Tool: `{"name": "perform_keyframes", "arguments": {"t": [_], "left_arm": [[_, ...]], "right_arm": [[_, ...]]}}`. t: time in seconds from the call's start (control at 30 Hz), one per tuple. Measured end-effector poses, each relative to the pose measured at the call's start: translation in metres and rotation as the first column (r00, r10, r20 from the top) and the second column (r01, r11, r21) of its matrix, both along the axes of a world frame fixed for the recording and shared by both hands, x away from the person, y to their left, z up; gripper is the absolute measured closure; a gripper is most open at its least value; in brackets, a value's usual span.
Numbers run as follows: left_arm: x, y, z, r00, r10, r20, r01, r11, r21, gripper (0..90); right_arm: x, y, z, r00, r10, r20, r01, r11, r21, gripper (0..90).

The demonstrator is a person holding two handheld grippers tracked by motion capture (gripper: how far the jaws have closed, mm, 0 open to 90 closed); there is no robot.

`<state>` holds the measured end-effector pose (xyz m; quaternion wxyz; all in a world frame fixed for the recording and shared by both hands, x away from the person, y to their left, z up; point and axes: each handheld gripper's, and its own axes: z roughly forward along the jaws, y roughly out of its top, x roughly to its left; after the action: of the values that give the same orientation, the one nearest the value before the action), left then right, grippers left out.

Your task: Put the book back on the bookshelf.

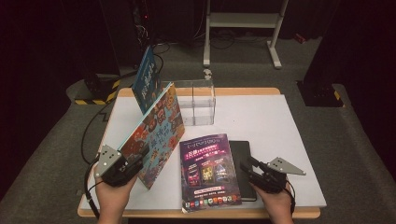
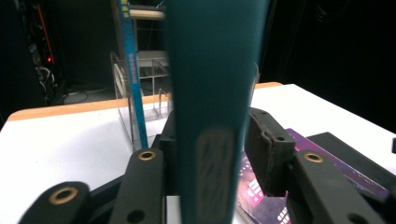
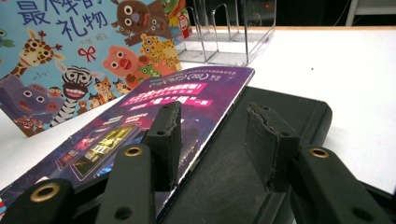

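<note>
High view: left gripper [image 1: 135, 164] clamps the tilted cartoon-animal picture book [image 1: 156, 133] near the clear acrylic rack [image 1: 196, 100]; keep its lower edge supported.
Left gripper view: teal spine [image 2: 212, 93] pinched.
Right gripper view: right gripper [image 3: 212, 135] released over the purple magazine [image 3: 163, 116].

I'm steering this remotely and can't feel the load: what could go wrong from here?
1. The left gripper pinches the large colourful animal picture book only at its lower edge; held tilted, it may twist or slip.
2. Swinging it toward the clear acrylic book rack could knock the blue book already leaning there.
3. The open right gripper hovers over the purple magazine and black flat case and may shove them.
</note>
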<state>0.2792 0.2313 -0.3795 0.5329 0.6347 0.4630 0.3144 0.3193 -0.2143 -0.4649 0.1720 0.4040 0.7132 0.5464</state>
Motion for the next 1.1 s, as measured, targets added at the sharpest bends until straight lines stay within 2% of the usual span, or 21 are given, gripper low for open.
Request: {"name": "perform_keyframes", "arguments": {"t": [0.1, 0.17, 0.23, 0.33, 0.4, 0.5, 0.57, 0.67, 0.73, 0.87, 1.03, 1.1], "left_arm": [[0.004, 0.003, 0.002, 0.9999, 0.006, -0.015, -0.006, 1.0000, 0.004, 55.7], [0.006, 0.007, 0.003, 0.9997, 0.005, -0.023, -0.005, 1.0000, 0.002, 58.4], [0.007, 0.008, 0.005, 0.9997, 0.018, -0.015, -0.018, 0.9998, 0.011, 61.8], [0.009, 0.007, 0.008, 0.9996, 0.025, -0.009, -0.025, 0.9994, 0.025, 63.3], [0.011, 0.005, 0.009, 0.9998, 0.018, 0.001, -0.018, 0.9995, 0.027, 64.1], [0.013, 0.004, 0.011, 0.9998, -0.013, 0.018, 0.012, 0.9994, 0.033, 67.5], [0.014, 0.003, 0.011, 0.9994, -0.025, 0.024, 0.024, 0.9992, 0.032, 72.3], [0.016, 0.000, 0.013, 0.9988, -0.029, 0.039, 0.027, 0.9987, 0.043, 75.2], [0.016, -0.001, 0.014, 0.9979, -0.032, 0.056, 0.030, 0.9989, 0.036, 76.1], [0.016, -0.005, 0.019, 0.9977, -0.037, 0.057, 0.034, 0.9974, 0.063, 76.3], [0.017, -0.003, 0.020, 0.9985, -0.038, 0.039, 0.037, 0.9984, 0.044, 79.3], [0.019, -0.003, 0.021, 0.9981, -0.044, 0.044, 0.042, 0.9979, 0.050, 80.4]], "right_arm": [[0.001, 0.000, 0.003, 1.0000, 0.004, 0.006, -0.004, 1.000, -0.015, 55.5], [0.001, -0.001, 0.005, 0.9999, 0.009, 0.011, -0.009, 0.999, -0.037, 55.4], [-0.001, -0.004, 0.003, 0.9998, 0.010, 0.015, -0.010, 0.999, -0.054, 55.3], [-0.003, -0.011, -0.004, 1.0000, 0.004, -0.004, -0.004, 1.000, -0.026, 55.3], [-0.003, -0.012, -0.005, 0.9999, 0.009, -0.011, -0.009, 1.000, -0.025, 55.2], [-0.004, -0.013, -0.003, 0.9999, 0.011, -0.006, -0.011, 1.000, -0.009, 55.1], [-0.005, -0.013, -0.003, 0.9999, 0.016, -0.004, -0.016, 1.000, -0.012, 55.1], [-0.005, -0.013, -0.005, 0.9998, 0.019, -0.008, -0.020, 1.000, -0.013, 55.2], [-0.005, -0.013, -0.005, 0.9998, 0.019, -0.011, -0.019, 1.000, -0.011, 55.1], [-0.005, -0.015, -0.005, 0.9998, 0.017, -0.010, -0.017, 1.000, -0.004, 55.2], [-0.004, -0.016, -0.006, 0.9998, 0.017, -0.015, -0.017, 1.000, 0.002, 55.2], [-0.005, -0.015, -0.006, 0.9997, 0.017, -0.017, -0.017, 1.000, 0.002, 55.2]]}}
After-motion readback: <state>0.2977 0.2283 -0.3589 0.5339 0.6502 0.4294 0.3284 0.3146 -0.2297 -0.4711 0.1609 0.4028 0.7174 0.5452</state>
